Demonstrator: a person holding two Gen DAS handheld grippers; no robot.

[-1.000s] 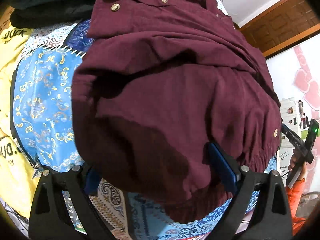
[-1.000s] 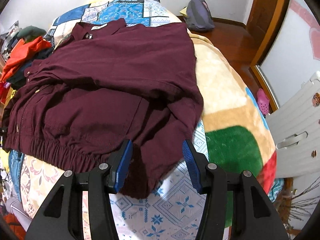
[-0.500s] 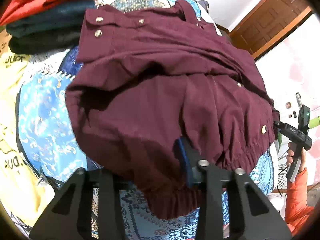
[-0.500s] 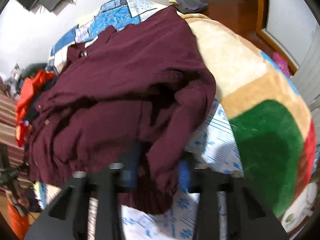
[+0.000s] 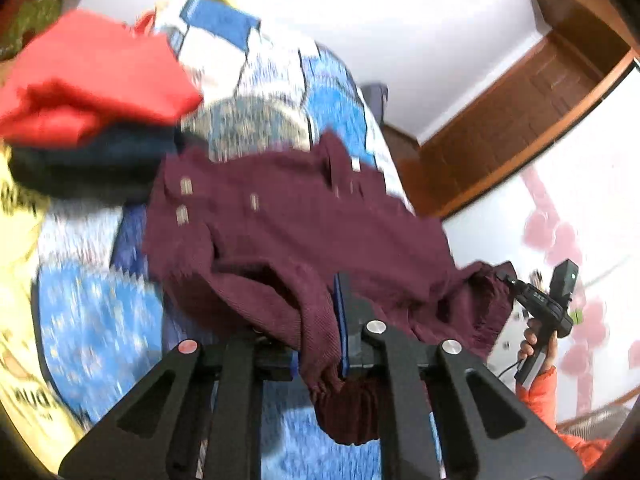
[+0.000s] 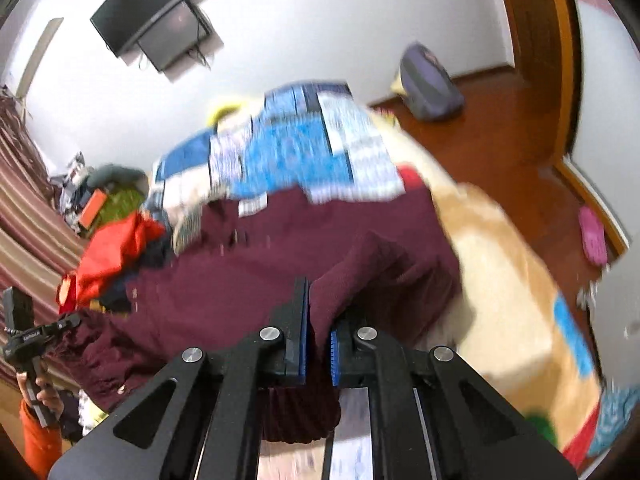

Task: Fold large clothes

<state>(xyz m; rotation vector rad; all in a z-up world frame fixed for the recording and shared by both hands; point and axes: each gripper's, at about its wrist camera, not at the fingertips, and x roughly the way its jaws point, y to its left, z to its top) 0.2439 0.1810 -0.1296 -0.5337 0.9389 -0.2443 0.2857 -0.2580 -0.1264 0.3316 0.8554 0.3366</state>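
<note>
A large maroon jacket point(image 5: 288, 232) with metal snap buttons lies spread on a bed, its elastic hem nearest me. My left gripper point(image 5: 320, 344) is shut on the hem's left corner, and cloth hangs down between its blue pads. My right gripper point(image 6: 318, 344) is shut on the hem's right corner of the same jacket point(image 6: 248, 292), and a fold bulges up over the pads. Both corners are lifted off the bed. The right gripper also shows in the left wrist view point(image 5: 548, 304), held by a hand.
A stack of folded clothes, red on top point(image 5: 92, 84), sits at the bed's left. The patterned blue bedspread point(image 5: 92, 320) and a beige blanket point(image 6: 500, 264) cover the bed. A grey backpack point(image 6: 430, 80) lies on the wooden floor. A TV point(image 6: 156, 16) hangs on the wall.
Both grippers closed on the jacket's hem corners and rose, lifting the hem off the bed. The views now tilt up toward the far wall.
</note>
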